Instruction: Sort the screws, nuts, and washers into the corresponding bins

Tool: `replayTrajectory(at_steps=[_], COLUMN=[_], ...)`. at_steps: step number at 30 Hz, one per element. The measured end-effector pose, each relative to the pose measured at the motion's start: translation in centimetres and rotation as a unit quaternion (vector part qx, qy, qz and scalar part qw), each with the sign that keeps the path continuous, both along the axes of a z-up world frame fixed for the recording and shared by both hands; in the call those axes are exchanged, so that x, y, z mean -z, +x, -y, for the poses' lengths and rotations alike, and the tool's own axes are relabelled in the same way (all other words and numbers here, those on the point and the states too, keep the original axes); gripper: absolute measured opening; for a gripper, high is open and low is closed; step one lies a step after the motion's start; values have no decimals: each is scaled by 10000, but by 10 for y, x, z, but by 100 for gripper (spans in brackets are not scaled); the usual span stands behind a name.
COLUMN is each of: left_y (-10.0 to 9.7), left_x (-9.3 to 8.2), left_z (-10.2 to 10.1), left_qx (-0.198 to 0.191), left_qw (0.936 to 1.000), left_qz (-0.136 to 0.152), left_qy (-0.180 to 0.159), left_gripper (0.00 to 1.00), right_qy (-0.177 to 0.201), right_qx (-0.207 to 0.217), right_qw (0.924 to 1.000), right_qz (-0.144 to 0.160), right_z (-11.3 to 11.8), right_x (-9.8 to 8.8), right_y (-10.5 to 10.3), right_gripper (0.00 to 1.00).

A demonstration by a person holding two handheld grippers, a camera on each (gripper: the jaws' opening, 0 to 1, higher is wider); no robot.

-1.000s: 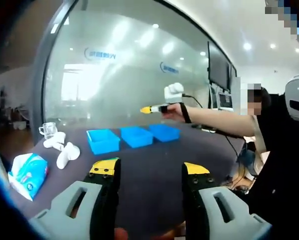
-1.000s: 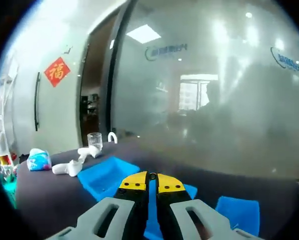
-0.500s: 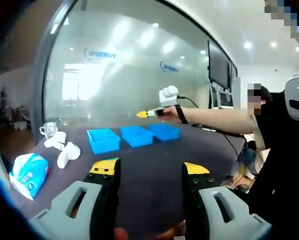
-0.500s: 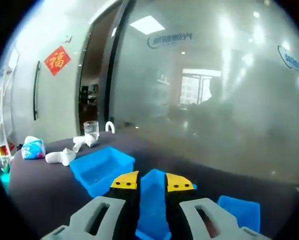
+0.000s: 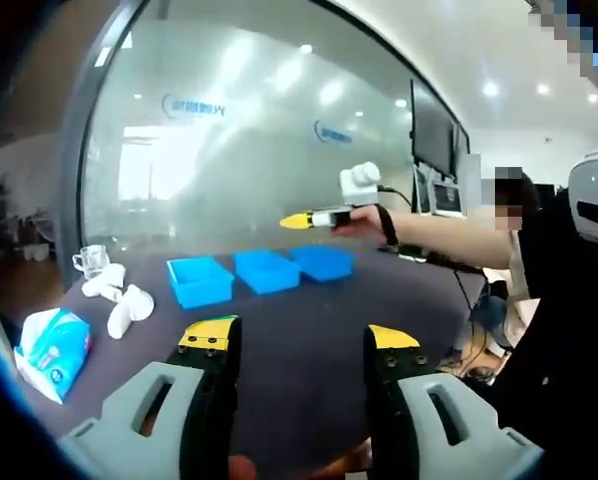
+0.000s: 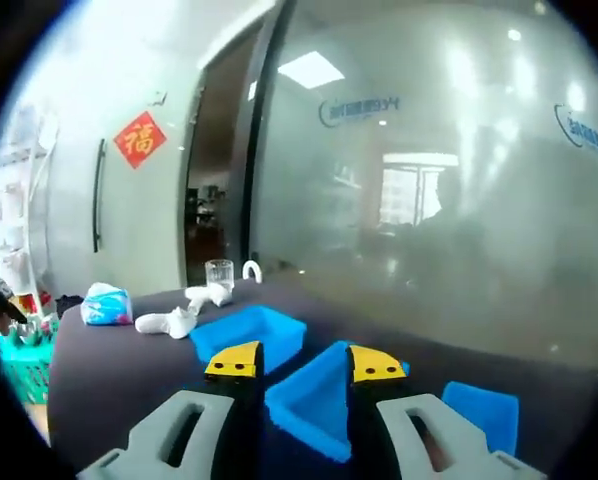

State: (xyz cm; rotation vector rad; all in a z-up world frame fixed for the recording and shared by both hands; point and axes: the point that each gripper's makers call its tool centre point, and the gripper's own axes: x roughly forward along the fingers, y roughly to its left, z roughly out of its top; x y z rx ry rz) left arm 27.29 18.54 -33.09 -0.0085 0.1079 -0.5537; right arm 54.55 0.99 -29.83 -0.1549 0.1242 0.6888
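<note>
In the left gripper view we see our left gripper (image 5: 301,345) with its two grey jaws, tipped in yellow, standing wide apart and holding nothing, above a dark matte table (image 5: 309,320). On the far part of this table three blue plastic bins (image 5: 267,271) stand in a row, rectangular and open at the top, close beside each other. At the left lie some white rounded pieces (image 5: 124,305), a small clear glass cup (image 5: 89,260) and a soft blue and white tissue pack (image 5: 51,342). Our right gripper (image 5: 304,219) is held in the air above the bins by a hand (image 5: 364,222); from here we cannot tell its opening. In the right gripper view its jaws are parted, with the middle blue bin (image 6: 314,395) seen between them, and they grip nothing. We cannot make out screws, nuts or washers in either view. Behind the table stands a smooth frosted glass wall (image 6: 449,200), and a red square paper (image 6: 139,139) hangs on the white wall.
</note>
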Motion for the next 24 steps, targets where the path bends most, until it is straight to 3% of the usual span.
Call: replayTrajectory(at_steps=[12,24], left_y=[1,3], left_x=[1,3], left_z=[15,18], left_qx=[298,327], left_qw=[9995,9994], left_qz=[-32,-47], left_qy=[-16,-45], left_gripper=[48,48], right_qy=[79,175], right_qx=[-276,-54], right_qw=[9995,9997], right_qz=[130,138], right_z=[45,109], right_x=[0,12], right_y=[-91,-160], right_gripper=[30,31])
